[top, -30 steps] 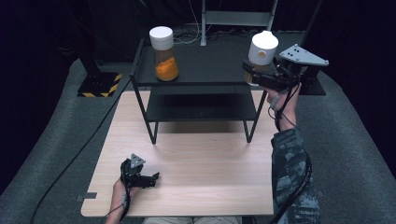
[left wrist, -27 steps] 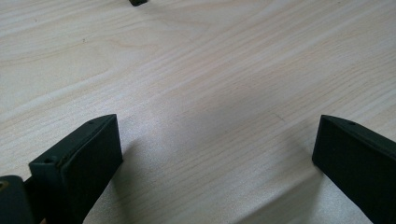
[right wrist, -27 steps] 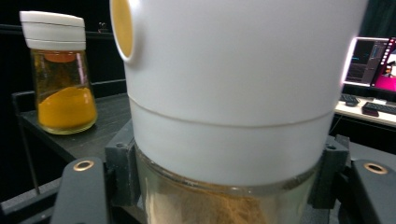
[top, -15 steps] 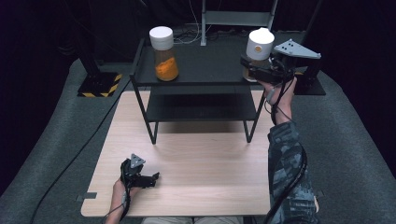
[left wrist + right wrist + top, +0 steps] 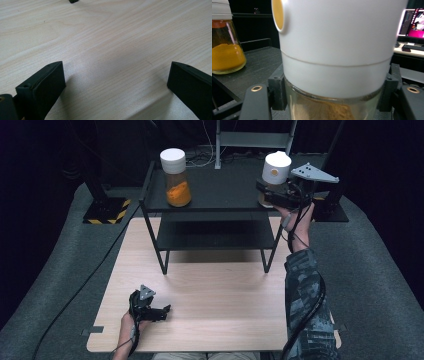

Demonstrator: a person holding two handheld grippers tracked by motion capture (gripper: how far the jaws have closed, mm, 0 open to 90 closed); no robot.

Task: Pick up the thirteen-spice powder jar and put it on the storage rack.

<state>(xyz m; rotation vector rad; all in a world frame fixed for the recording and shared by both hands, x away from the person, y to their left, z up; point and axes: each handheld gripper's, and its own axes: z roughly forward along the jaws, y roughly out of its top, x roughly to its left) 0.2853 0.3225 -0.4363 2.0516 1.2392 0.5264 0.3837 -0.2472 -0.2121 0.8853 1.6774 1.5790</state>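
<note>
A glass jar with a tall white lid (image 5: 276, 170) (image 5: 337, 50) and brownish powder inside is clamped in my right gripper (image 5: 267, 195) at the right end of the black shelf's top board (image 5: 220, 195). Both jaws press on the glass just under the lid. A second jar (image 5: 175, 177) (image 5: 225, 50), white-lidded and part full of orange powder, stands upright at the board's left end. My left gripper (image 5: 162, 311) (image 5: 113, 82) rests low over the wooden table (image 5: 210, 295) near its front left, jaws wide apart with bare wood between them.
The black two-level shelf stands at the table's far side, its lower board (image 5: 215, 237) bare. Grey padded floor (image 5: 380, 270) surrounds the table. A yellow-and-black striped stand base (image 5: 106, 215) sits at the far left. A lit monitor (image 5: 412, 23) glows behind the shelf.
My right gripper has carried the white-lidded jar a little leftward and down onto the shelf's right end. The left gripper has stayed put.
</note>
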